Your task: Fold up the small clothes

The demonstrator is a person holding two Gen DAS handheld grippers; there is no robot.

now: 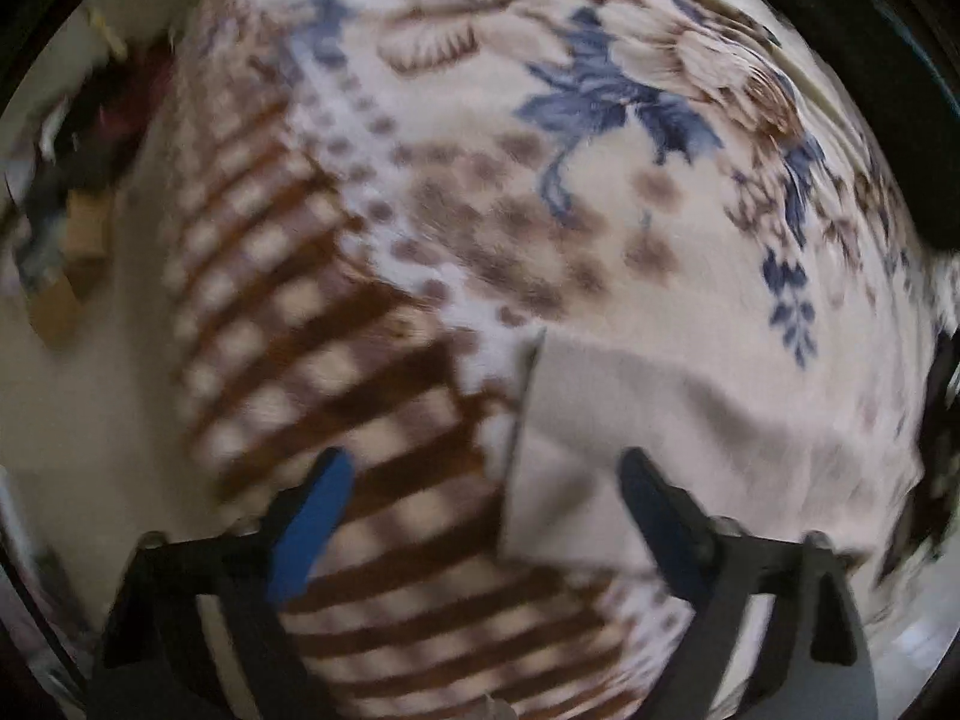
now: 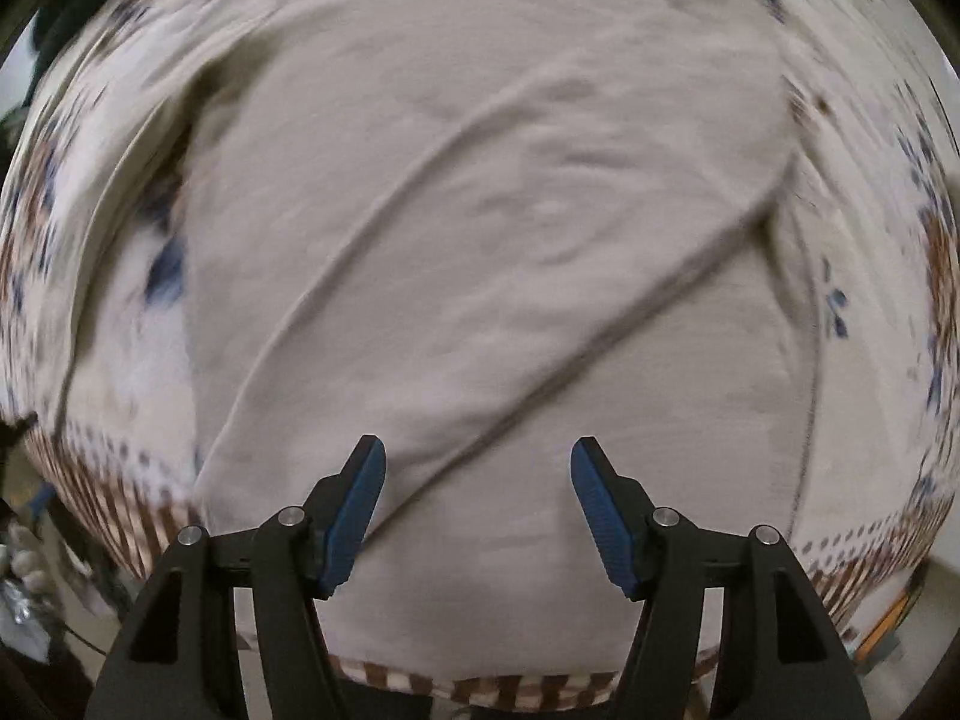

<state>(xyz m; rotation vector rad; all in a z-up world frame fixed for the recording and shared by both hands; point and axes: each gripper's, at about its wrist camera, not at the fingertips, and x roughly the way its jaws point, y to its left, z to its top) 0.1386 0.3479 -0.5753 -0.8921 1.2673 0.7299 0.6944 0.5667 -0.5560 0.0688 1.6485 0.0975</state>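
Note:
A pale beige long-sleeved garment [image 2: 480,228] lies flat on a floral blanket [image 2: 888,192]. One sleeve is folded diagonally across its body toward the lower left. My right gripper [image 2: 478,456] is open and empty, hovering over the garment's lower part. In the left wrist view only a corner of the garment [image 1: 660,432] shows at the lower right. My left gripper [image 1: 486,468] is open and empty, above the garment's left edge and the blanket's brown checked border [image 1: 336,360]. Both views are blurred.
The blanket [image 1: 540,180] has blue and brown flowers and covers a raised surface. Its edge drops off on the left to a pale floor [image 1: 90,408]. Blurred clutter [image 1: 72,192] lies at the far left. A dark object [image 1: 900,60] sits at the upper right.

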